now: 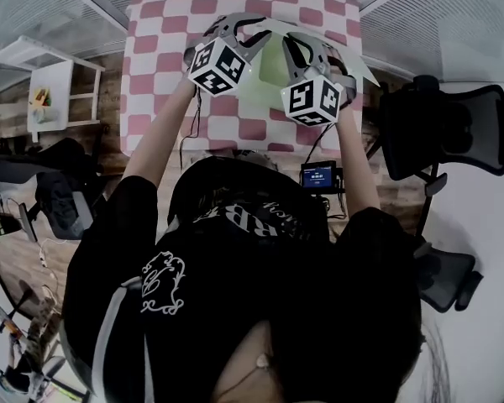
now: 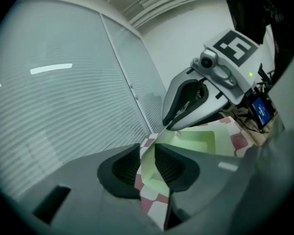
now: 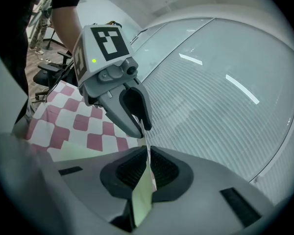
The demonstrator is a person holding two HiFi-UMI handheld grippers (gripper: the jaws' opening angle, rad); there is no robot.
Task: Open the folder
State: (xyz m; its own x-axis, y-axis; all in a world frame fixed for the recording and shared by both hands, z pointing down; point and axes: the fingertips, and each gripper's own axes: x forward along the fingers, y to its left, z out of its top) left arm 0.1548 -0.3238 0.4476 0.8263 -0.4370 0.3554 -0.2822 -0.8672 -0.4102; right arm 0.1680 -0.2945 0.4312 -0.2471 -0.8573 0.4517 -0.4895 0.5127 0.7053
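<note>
Thin green folder [image 1: 271, 72], judged light, limp and slick, raised at 12 o'clock over the checked table [image 1: 155, 65]: right gripper [image 3: 147, 168], at its 3 o'clock edge, pinches one leaf, while left gripper [image 2: 148, 168], at 9 o'clock, stands part-spread astride the other, best gripped near the free edge.

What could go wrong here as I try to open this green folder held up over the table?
The left gripper has an edge of the folder between its jaws, but they look not quite closed, so that sheet may slip free. The right gripper pinches only a thin edge, which might slide out or crease. Whether each holds a separate cover is unclear.
</note>
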